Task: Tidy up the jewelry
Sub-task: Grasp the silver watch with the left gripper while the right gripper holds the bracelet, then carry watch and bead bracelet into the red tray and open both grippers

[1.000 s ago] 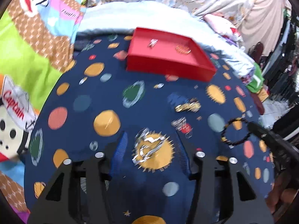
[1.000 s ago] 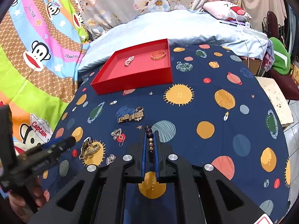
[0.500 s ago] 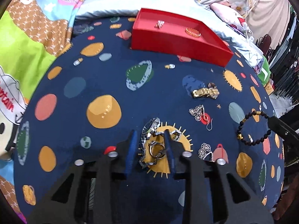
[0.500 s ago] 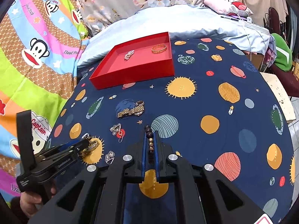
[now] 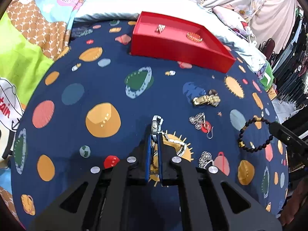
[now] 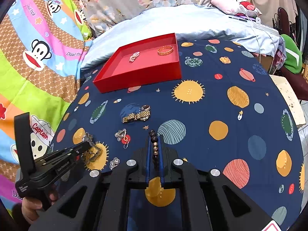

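Observation:
My left gripper (image 5: 154, 134) is shut on a silver watch (image 5: 156, 124), whose band trails onto the cloth; it also shows in the right wrist view (image 6: 87, 146). My right gripper (image 6: 154, 140) is shut on a dark bead bracelet (image 6: 154, 137), which hangs as a loop in the left wrist view (image 5: 254, 135). A red tray (image 5: 179, 46) (image 6: 138, 77) at the back holds a gold bangle (image 6: 165, 50) and a small pearl piece (image 6: 134, 56). A gold watch (image 5: 206, 100) (image 6: 137, 115), a silver pendant (image 5: 198, 120) and a silver chain (image 5: 207, 159) lie on the cloth.
The jewelry lies on a navy planet-print cloth (image 6: 221, 105) over a bed. A light blue blanket (image 6: 192, 19) lies behind the tray, a cartoon monkey sheet (image 6: 38, 53) to the left. The bed edge, furniture and hanging clothes (image 5: 288, 57) are on the right.
My left gripper closed from open around the silver watch to shut on it and lifted one end. My right gripper kept holding the bead bracelet and barely moved.

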Demonstrator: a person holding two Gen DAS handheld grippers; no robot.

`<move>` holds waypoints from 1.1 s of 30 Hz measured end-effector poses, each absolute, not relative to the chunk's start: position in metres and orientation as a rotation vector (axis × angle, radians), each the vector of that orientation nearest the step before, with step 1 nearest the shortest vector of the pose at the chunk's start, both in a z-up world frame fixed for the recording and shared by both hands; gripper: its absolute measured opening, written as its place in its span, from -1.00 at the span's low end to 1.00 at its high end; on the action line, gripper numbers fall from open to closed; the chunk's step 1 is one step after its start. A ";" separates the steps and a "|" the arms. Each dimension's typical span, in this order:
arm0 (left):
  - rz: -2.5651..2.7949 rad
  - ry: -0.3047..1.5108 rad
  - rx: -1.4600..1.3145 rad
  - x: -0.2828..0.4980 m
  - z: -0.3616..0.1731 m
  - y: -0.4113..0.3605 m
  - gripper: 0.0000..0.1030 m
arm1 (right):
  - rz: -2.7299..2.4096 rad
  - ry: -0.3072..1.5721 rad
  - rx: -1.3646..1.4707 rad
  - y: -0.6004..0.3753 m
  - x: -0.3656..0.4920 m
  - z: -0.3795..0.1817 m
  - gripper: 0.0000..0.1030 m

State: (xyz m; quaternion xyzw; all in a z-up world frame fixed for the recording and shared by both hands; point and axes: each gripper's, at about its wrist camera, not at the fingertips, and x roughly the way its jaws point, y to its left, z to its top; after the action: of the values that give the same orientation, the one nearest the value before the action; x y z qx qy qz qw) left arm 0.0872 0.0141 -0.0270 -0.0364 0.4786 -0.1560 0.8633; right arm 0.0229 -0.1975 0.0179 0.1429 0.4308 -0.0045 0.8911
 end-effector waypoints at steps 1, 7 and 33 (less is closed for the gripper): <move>-0.330 0.989 -0.077 0.086 -0.021 0.014 -0.90 | -0.008 0.891 0.296 -0.197 0.023 0.019 -0.87; -0.359 0.899 -0.074 0.084 0.017 0.013 -0.90 | 0.009 0.856 0.297 -0.198 0.027 0.035 -0.87; -0.220 0.832 0.166 0.317 0.037 -0.067 -0.90 | 0.148 0.867 0.285 -0.212 0.277 0.033 -0.87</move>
State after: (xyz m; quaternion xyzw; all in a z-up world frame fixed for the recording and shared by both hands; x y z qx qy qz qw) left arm 0.3166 -0.0668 0.0370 0.0802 0.4030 -0.1065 0.9055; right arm 0.2774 -0.2124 0.0335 0.1377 0.4182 0.0715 0.8950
